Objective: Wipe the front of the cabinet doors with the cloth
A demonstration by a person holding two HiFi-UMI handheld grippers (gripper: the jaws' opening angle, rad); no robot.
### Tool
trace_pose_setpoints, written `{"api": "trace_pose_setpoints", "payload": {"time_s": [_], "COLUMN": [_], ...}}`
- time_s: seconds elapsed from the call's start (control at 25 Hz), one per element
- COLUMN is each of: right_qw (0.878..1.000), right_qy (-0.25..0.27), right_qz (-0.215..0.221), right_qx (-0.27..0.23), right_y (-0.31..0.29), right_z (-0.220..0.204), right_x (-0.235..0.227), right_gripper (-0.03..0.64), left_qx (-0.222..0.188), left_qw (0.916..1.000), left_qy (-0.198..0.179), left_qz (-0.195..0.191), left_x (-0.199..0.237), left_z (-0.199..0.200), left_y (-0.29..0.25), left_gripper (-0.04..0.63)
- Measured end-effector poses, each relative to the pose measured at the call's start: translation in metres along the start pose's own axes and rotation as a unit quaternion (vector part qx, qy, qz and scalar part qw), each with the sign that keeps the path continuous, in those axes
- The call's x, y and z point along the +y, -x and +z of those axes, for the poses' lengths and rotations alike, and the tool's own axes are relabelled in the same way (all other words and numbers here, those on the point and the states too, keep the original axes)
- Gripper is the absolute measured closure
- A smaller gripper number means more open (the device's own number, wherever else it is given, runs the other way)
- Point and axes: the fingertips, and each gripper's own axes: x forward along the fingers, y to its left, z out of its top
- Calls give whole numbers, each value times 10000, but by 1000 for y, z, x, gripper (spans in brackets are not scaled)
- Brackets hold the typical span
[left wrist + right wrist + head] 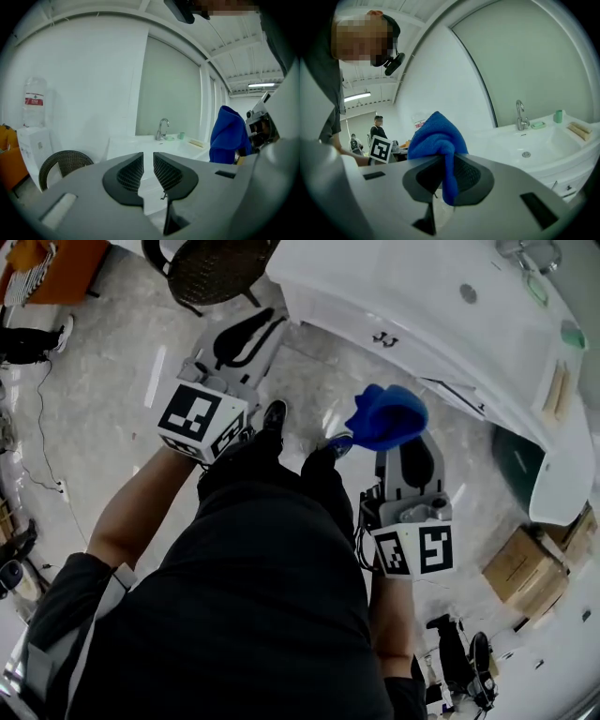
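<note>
Blue cloth (386, 416) sits bunched on the right tool (395, 442) in the head view, near the white cabinet doors (352, 320) but not touching. The left tool (246, 334) hangs over the floor by a wicker chair (220, 268).

Left gripper view: jaws a narrow gap apart with nothing between. The faucet (162, 129) is far off, and the water bottle (34, 101) has a red label too small to read.

Right gripper view: jaws pinching the cloth, sink (543, 145) at right.

Pale glossy marble-look floor (112, 352). Dark wicker chair (220, 268) near white wall (84, 79). Large mirror (171, 89) above white basin (534, 150) with chrome tap (162, 129). Water dispenser (33, 136) beside chair. Cardboard boxes (525, 568) on floor. Strip light (262, 85) lit on ceiling.
</note>
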Motion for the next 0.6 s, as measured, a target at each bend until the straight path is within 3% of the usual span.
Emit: {"api": "trace_pose_setpoints", "payload": {"time_s": [0.28, 0.6], "right_qw": [9990, 9973], "right_qy": [288, 355], "right_qz": [-212, -601], "right_qx": [-263, -219], "right_y": [-10, -14], "right_z": [22, 20], "right_x": [27, 31], "right_gripper": [575, 575], "left_qx": [-422, -707], "left_qw": [9987, 9948], "left_qy": [89, 310], "left_qz": [-272, -668], "left_x": [11, 7], "left_z": [26, 46], "left_y": [13, 16], "left_gripper": [528, 528]}}
